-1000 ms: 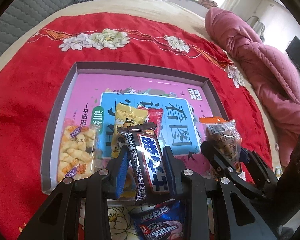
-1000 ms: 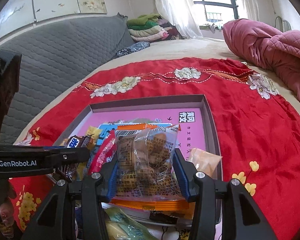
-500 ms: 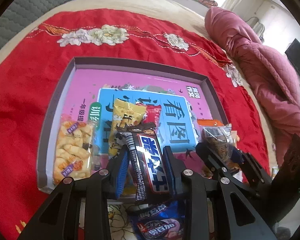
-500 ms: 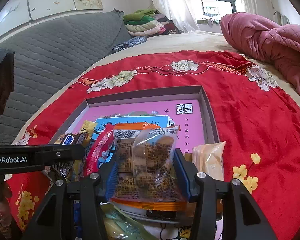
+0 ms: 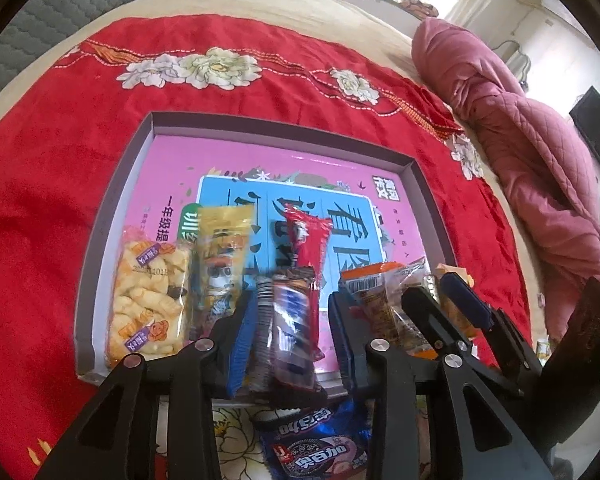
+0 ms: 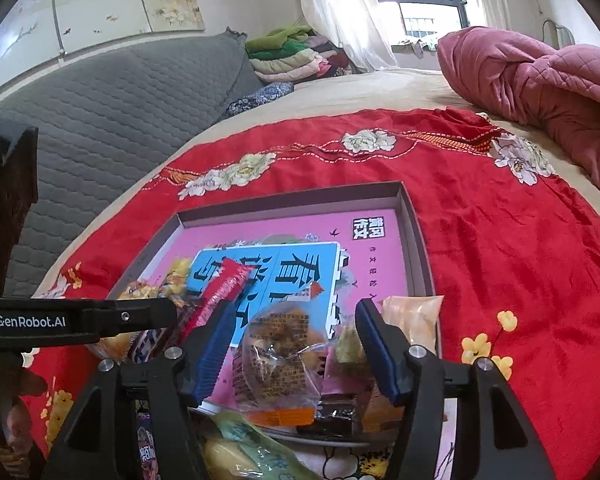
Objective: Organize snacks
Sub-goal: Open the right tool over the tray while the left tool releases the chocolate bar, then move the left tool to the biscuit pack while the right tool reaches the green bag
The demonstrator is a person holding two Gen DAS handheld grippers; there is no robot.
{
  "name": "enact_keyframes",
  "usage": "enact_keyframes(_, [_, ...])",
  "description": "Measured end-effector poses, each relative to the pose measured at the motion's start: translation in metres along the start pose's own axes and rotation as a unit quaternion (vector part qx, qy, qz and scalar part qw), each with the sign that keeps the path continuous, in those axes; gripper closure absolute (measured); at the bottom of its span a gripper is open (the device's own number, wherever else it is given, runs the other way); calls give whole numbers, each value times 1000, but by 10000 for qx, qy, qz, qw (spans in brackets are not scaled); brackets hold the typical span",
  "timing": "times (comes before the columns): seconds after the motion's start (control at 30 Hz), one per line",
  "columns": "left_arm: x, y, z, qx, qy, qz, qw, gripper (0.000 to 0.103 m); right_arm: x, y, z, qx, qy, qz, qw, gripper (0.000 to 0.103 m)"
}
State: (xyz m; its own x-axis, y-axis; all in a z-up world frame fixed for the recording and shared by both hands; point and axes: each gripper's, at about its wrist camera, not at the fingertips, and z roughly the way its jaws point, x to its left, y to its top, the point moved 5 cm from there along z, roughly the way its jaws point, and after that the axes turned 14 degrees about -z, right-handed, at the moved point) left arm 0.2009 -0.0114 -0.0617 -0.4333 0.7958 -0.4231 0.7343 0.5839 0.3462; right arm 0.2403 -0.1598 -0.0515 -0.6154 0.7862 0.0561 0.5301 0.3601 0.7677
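Left wrist view, far left of the left tongs (image 5: 290, 320): puffed-biscuit bag (image 5: 148, 300) flat against the tray (image 5: 114, 208) wall, lengthwise. It looks like the start of a row.

Just left of the tongs: yellow packet (image 5: 222, 252), parallel to the biscuits.

Between the left pads: dark chocolate bar (image 5: 288, 332), blurred, with a gap showing on its right side. Jaws read as released, so the bar is probably dropping into the next slot.

Just ahead: red packet (image 5: 310, 236), same heading.

Below the tongs, outside the tray on the red cloth (image 5: 40, 200): blue cookie packet (image 5: 320, 448), unsorted.

Right tongs (image 6: 292, 320): spread wide. Clear pastry bag (image 6: 280, 356) lies loose between them on the tray's near edge, neither pad touching.

Right of them: peach packet (image 6: 414, 320) by the right wall.
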Motion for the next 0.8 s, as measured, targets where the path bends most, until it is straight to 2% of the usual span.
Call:
enact_keyframes(0.47, [-2, -1, -28, -105, -148, 32, 9998, 53, -17, 7, -28, -293, 34, 322, 9990, 37])
enact_keyframes(0.8, [7, -21, -41, 91, -165, 65, 9998, 50, -10, -4, -48, -221, 123, 265, 9993, 36])
